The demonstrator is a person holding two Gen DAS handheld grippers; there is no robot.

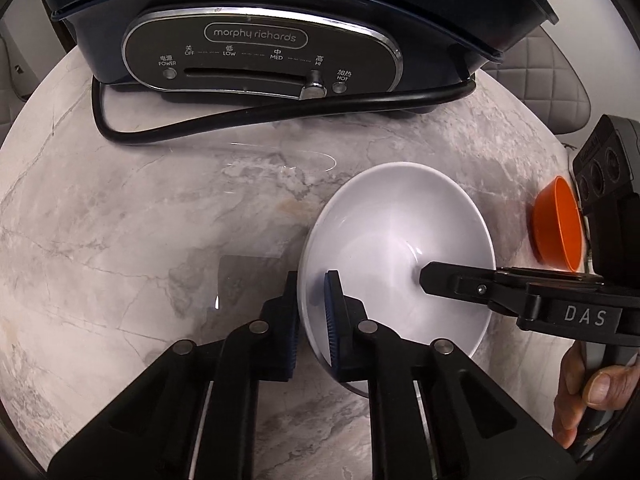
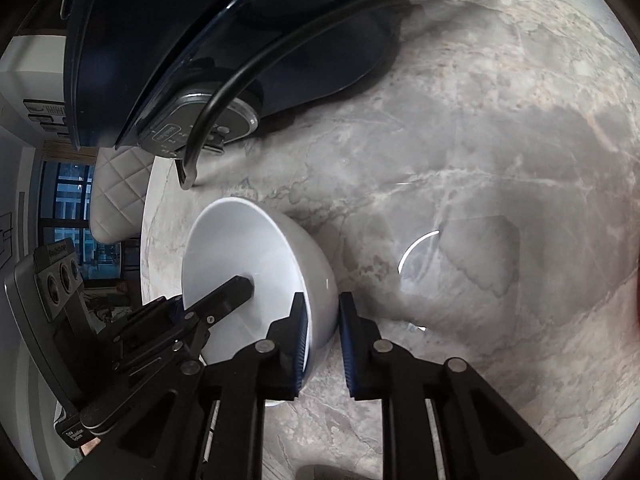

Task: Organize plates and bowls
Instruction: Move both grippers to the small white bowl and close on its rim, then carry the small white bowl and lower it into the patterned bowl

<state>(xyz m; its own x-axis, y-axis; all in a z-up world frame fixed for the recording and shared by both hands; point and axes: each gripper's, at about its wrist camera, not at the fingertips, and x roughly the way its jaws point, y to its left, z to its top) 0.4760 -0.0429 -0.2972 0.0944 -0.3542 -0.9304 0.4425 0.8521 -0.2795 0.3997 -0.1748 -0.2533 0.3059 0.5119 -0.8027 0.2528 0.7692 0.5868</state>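
Since both tools pinch opposite rims, left tool (image 1: 314,320) and right tool (image 2: 322,338), the white ceramic bowl (image 1: 396,248) looks stiff, glossy, slippery, breakable.

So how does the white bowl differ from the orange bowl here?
The white bowl is clearly larger than the orange bowl. The white bowl is glossy white; the orange bowl is matte orange. Both grippers' fingers clamp the white bowl's rim, while the orange bowl sits unheld beyond it. Both are empty and rest on the marble table.
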